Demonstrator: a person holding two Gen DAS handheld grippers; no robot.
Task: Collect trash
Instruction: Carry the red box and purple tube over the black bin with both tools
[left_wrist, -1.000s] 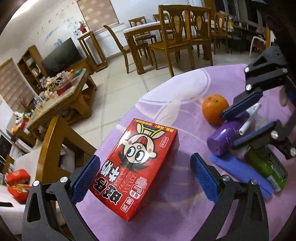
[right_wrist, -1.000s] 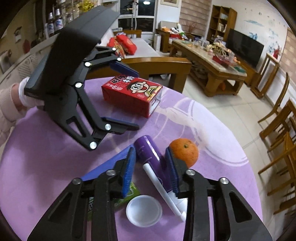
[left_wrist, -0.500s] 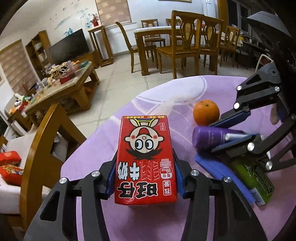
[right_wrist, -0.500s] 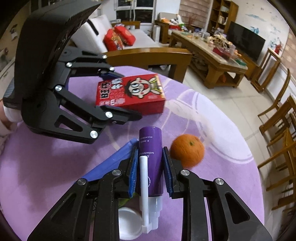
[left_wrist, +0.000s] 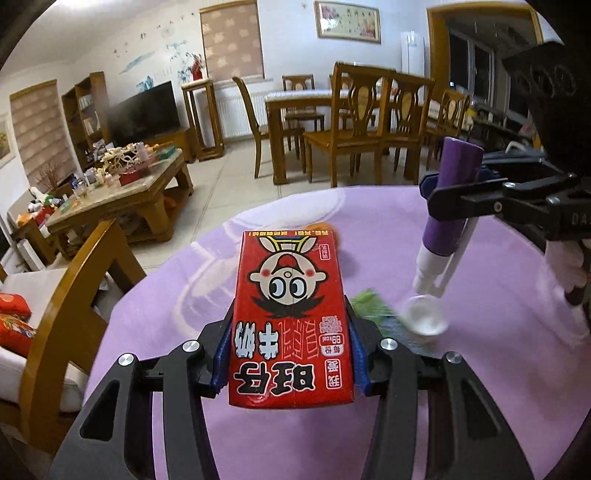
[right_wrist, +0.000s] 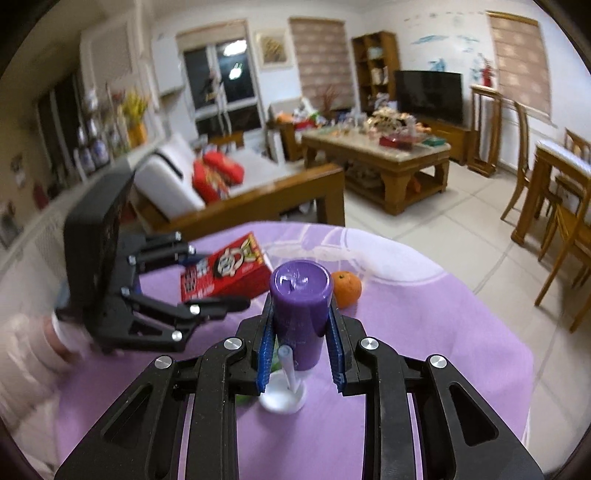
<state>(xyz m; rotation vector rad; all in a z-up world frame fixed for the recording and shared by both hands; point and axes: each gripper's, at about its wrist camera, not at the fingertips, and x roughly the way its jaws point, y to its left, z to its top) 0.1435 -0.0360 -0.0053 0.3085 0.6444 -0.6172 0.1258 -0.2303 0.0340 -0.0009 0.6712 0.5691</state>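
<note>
A red milk carton (left_wrist: 290, 314) with a cartoon face hangs above the round purple-clothed table (left_wrist: 480, 369), with my left gripper (left_wrist: 290, 350) shut on its sides. To its right, my right gripper (left_wrist: 454, 188) is shut on a purple tube (left_wrist: 452, 184), which is held upright with its white nozzle pointing down. In the right wrist view the tube (right_wrist: 300, 295) sits between the blue pads of my right gripper (right_wrist: 300, 332). My left gripper (right_wrist: 218, 277) carries the carton (right_wrist: 225, 269) at the left.
An orange (right_wrist: 345, 288) lies on the cloth beyond the tube. A white round lid (left_wrist: 423, 319) and a green packet (left_wrist: 365, 302) lie under the grippers. Beyond the table are a wooden chair back (left_wrist: 74, 295), a coffee table (right_wrist: 376, 155) and dining chairs (left_wrist: 362, 122).
The left jaws closed on the red carton and lifted it off the cloth. The right jaws closed on the purple tube, raised it and tipped it upright.
</note>
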